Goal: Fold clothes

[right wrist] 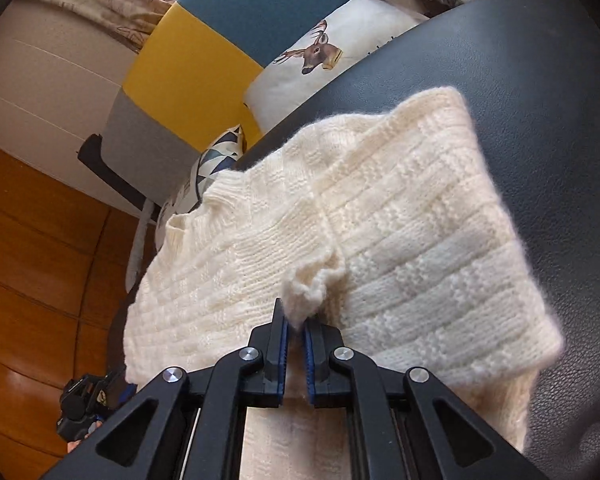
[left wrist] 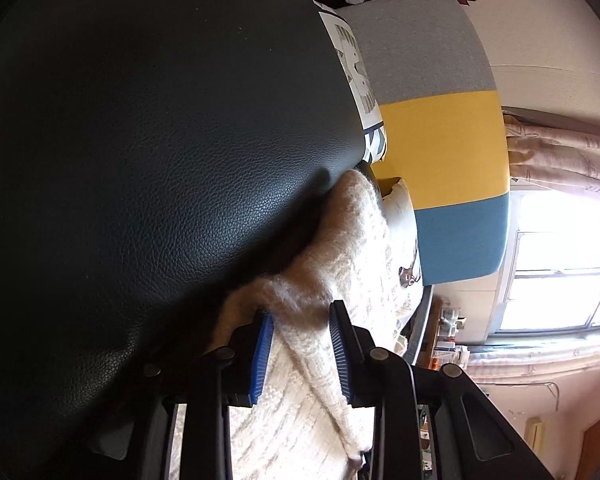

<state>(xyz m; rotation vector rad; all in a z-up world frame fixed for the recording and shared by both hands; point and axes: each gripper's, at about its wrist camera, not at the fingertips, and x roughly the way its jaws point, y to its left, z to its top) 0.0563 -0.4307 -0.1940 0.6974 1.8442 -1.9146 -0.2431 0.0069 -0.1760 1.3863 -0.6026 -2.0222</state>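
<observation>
1. The cream knitted sweater (right wrist: 380,240) lies on a black leather surface (right wrist: 540,100), partly folded, with one layer doubled over another. Its collar end hangs past the surface's edge, toward the wooden floor (right wrist: 28,260).
2. Bare leather shows beyond the sweater's far corner and along its right side in the right wrist view. In the left wrist view, bare leather (left wrist: 140,140) fills nearly everything to the left of the knit.
3. A chair (right wrist: 204,52) with grey, yellow and blue panels stands just beside the leather edge. A deer-print cushion (right wrist: 320,56) and a triangle-print cushion (right wrist: 216,160) sit against it, close to the sweater's collar.
4. The right gripper (right wrist: 296,320) points forward over the sweater, its jaws nearly together, pinching a raised tuft of knit at the fold line.
5. The left gripper (left wrist: 302,316) is tilted sideways, low against the leather. Its jaws stand apart with a bunched fold of the sweater (left wrist: 340,240) clamped between the blue pads (left wrist: 262,356).
</observation>
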